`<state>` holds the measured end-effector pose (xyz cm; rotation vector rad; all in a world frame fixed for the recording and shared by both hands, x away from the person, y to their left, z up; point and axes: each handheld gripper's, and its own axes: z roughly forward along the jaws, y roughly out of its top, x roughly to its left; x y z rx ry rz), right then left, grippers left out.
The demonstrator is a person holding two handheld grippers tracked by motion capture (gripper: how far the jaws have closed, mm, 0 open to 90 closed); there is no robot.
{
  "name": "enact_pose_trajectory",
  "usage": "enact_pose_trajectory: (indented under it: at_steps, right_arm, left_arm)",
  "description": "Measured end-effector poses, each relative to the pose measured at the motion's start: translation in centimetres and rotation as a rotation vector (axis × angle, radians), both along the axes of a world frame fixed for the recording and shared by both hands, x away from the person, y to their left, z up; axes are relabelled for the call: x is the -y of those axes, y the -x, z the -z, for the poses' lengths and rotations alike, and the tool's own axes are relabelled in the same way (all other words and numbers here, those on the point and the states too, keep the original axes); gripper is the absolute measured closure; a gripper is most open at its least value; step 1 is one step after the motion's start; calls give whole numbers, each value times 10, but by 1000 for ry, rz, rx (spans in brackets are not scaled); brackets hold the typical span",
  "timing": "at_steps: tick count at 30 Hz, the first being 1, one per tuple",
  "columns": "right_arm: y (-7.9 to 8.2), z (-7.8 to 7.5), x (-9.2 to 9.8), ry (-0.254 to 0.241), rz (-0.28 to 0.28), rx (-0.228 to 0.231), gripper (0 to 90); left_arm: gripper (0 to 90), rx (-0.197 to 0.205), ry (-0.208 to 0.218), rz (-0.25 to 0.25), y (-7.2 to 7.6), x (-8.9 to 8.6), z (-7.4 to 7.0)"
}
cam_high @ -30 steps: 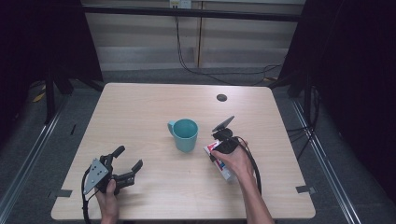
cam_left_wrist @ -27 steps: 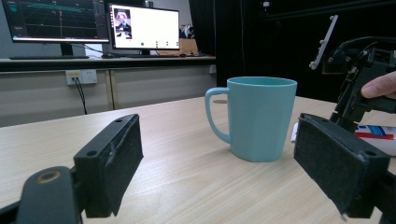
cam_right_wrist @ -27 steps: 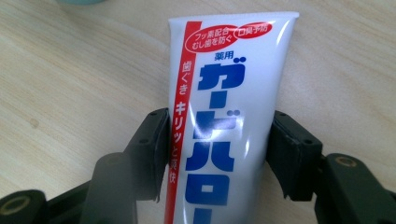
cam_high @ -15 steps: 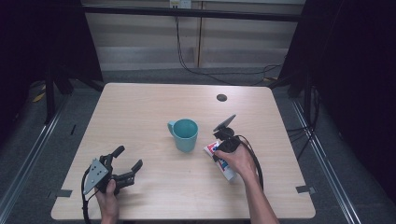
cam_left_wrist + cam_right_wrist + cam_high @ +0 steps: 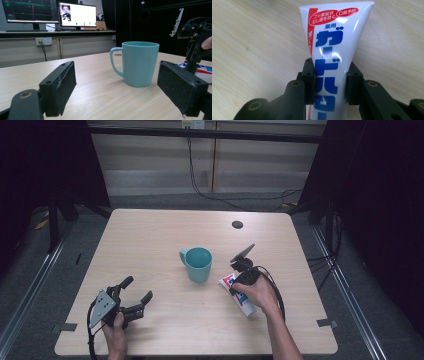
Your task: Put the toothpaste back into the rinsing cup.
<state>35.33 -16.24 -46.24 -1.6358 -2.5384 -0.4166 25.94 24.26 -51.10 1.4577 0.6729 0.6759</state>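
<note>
**Gripping the toothpaste tube beside the mug**

Pinching is confirmed at the right gripper (image 5: 329, 85): its two black jaws press on either side of the toothpaste tube (image 5: 332, 57) across the tube's width, near mid-body, with the flat crimped end pointing away from the camera. The grip across the narrow flanks looks chosen so the tube cannot slip sideways. In the high view the right gripper (image 5: 239, 281) stands over the tube (image 5: 239, 295), which lies on the table (image 5: 150, 235) near the middle of its right edge, slanting toward the near right corner; whether it rests on the surface or is just raised cannot be told.

The teal mug (image 5: 198, 264) stands upright at the table's centre, just beside the tube, handle toward the left edge, its mouth open upward. Judged from this layout, the mug is the likely receiver for the tube.

The left gripper (image 5: 131, 296) rests by the near left corner, jaws spread wide and empty, aimed at the mug (image 5: 137, 63); it appears parked clear of the work.
</note>
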Motion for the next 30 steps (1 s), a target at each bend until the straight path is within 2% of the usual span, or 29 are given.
enact_pose_trajectory:
  at_steps: [18, 21, 23, 27, 30]
  right_arm:
    - [1, -21, 2, 2, -30, 1, 693]
    - [2, -24, 2, 24, -30, 24, 695]
    - [2, -26, 4, 8, -27, 30, 696]
    - [4, -30, 5, 15, -26, 31, 696]
    - [4, -35, 7, 7, -20, 74, 696]
  left_arm:
    - [154, -2, -2, -3, 0, 0, 0]
    - [154, -2, 0, -3, 0, 0, 0]
    - [154, -2, 1, -3, 0, 0, 0]
    - [154, -2, 0, -3, 0, 0, 0]
    - [155, -5, 3, -2, 0, 0, 0]
